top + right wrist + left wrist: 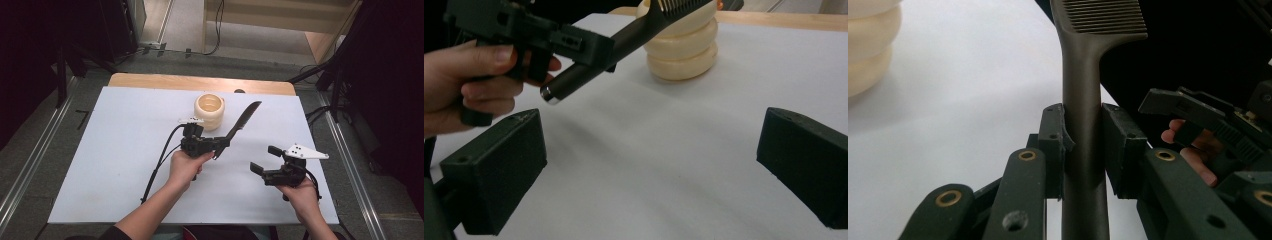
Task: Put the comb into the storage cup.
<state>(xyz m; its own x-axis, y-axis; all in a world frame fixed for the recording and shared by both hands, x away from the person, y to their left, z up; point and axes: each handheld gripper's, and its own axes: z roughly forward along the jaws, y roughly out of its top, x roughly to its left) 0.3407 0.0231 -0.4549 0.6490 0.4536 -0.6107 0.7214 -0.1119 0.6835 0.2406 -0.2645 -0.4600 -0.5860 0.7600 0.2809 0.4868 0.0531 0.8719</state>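
The right gripper is sitting nearest the person, at the right front of the white table, with its jaws standing wide apart and nothing between them. In the right gripper view its two black pads are framing bare table surface.

Just beyond and to the left, the left gripper is gripping a dark brown comb by its handle — the jaws are clenched on the round shaft from both sides, as the left gripper view shows at the comb. The handle's metal-capped end is sticking out behind the jaws in the right gripper view, and the comb is being held clear of the table, tilted upward. In the high view the toothed end is pointing away from the person, up and to the right.

Farther back, a cream ribbed cup is standing upright on the table — just left of the comb's toothed end. Whether the comb is touching it cannot be told.
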